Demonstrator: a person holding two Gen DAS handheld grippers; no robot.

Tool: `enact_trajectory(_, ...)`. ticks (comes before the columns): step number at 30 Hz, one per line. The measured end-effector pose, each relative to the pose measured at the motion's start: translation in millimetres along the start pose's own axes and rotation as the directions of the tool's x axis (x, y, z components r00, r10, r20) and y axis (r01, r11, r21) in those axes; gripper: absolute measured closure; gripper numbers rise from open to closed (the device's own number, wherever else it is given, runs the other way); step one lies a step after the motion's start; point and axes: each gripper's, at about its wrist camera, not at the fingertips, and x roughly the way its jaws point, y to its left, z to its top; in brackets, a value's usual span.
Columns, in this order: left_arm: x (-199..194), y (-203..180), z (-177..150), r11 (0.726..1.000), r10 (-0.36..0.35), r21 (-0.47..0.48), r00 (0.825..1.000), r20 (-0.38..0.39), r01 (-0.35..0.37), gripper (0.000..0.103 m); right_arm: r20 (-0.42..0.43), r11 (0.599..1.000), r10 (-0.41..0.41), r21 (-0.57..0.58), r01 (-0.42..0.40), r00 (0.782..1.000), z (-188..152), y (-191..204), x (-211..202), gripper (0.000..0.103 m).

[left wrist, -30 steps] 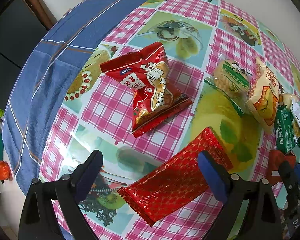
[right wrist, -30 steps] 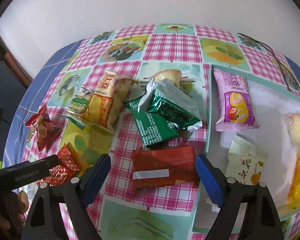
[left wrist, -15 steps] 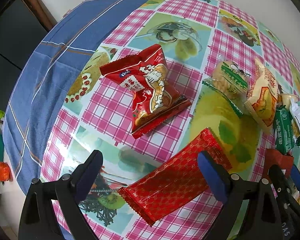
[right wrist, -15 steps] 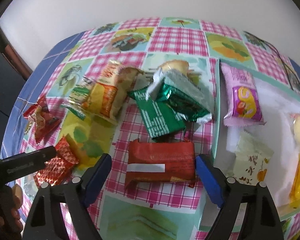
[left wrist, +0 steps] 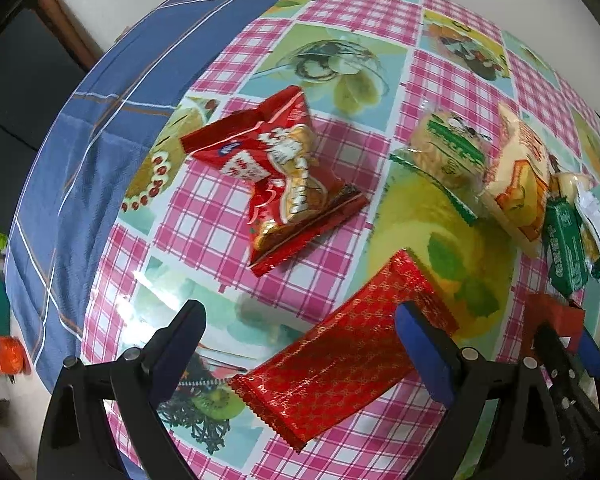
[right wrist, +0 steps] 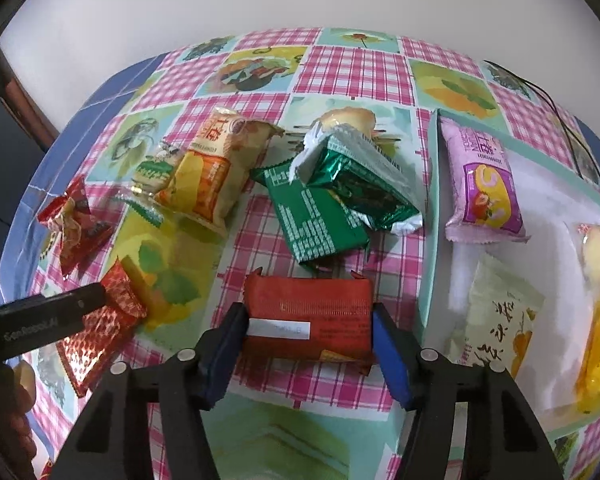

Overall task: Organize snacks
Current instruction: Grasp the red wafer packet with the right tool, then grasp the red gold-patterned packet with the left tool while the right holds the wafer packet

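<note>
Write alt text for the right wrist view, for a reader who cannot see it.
The right tool has its two blue-padded fingers closed against the ends of a red snack packet on a pink checked tablecloth. Behind it lie green packets and a yellow-orange bag; a tray to the right holds a purple packet.

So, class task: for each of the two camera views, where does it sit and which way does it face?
Left wrist: on the left gripper, looking forward and down at a red patterned packet; both its fingers show.
Right wrist: on the right gripper, looking forward and down at an orange-red packet between its fingers, beside a tray.
Shared: the red patterned packet and each other's gripper.
</note>
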Motion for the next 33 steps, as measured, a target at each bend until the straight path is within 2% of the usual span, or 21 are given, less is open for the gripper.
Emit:
enact_trajectory(6, 3.5, -13.9, -4.4, 0.998, -0.039, 0.040, 0.999, -0.020, 0.040, 0.007, -0.031, 1.000, 0.003, 0.003, -0.003, 1.000, -10.0, 0.6, -4.1, 0.039)
enact_trajectory(12, 5.1, -24.9, -8.5, 0.997, -0.054, 0.056, 0.999, -0.005, 0.054, 0.007, -0.048, 1.000, 0.018, 0.007, -0.018, 0.999, -18.3, 2.0, -7.7, 0.039)
enact_trajectory(16, 12.6, -29.8, -12.7, 0.991, -0.124, 0.041, 0.991, -0.057, 0.126, 0.007, -0.059, 1.000, 0.025, 0.018, -0.024, 0.998, -22.0, 3.0, -9.7, 0.039)
enact_trajectory(23, 10.6, -44.4, -26.7, 0.985, -0.139, 0.091, 0.986, -0.087, 0.147, 0.007, -0.079, 0.999, 0.035, 0.037, -0.033, 0.996, -30.1, 3.5, -14.7, 0.039)
enact_trajectory(28, 10.7, -64.3, -39.7, 0.976, -0.126, 0.166, 0.987, -0.104, 0.142, 0.007, -0.090, 0.998, 0.043, 0.050, -0.038, 0.995, -35.4, 3.2, -16.9, 0.039)
enact_trajectory(33, 9.0, -71.9, -53.7, 0.971, -0.116, 0.195, 0.988, -0.105, 0.135, 0.007, -0.101, 0.998, 0.046, 0.056, -0.041, 0.994, -40.6, 1.1, -19.8, 0.039)
